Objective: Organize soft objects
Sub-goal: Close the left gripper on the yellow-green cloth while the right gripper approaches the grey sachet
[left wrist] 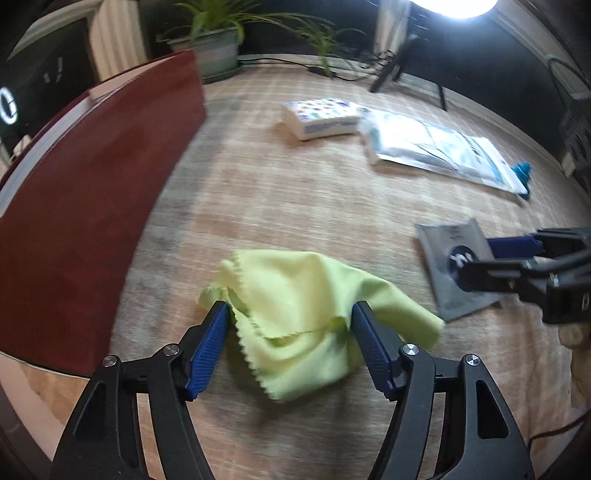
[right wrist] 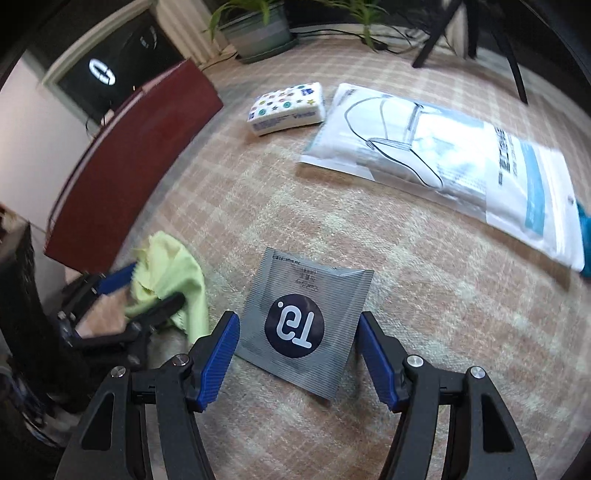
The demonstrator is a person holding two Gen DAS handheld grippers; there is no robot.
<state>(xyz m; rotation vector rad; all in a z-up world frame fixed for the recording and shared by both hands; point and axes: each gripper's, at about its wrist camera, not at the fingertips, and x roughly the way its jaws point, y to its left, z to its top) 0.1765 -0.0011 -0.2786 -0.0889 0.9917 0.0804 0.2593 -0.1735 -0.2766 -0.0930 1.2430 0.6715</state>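
- Your left hand-held gripper point(left wrist: 290, 317) points down over the yellow-green cloth point(left wrist: 306, 314), its blue pads point(left wrist: 210, 343) spread wide on either side of the crumpled fabric; the pads sit at the cloth's edges without squeezing it.
- The cloth lies bunched on the checked carpet point(left wrist: 295, 192), just beside the dark red box point(left wrist: 92, 206), with its pinked edge facing you.
- Your right hand-held gripper point(right wrist: 295, 334) hangs over the grey sachet point(right wrist: 306, 321), jaws held apart, one pad on each side of it and clear of its edges.
- The sachet lies flat on the carpet, well right of the red box and right of the cloth, its dark round logo face up.
- Beyond the sachet, away from the box, a white tissue pack with coloured dots point(right wrist: 288, 107) rests on the carpet, and a large clear plastic package point(right wrist: 443, 162) lies just beside it, a blue item point(right wrist: 583, 236) peeking from its far end.
- A potted plant point(right wrist: 258, 29) stands past the red box's far end.
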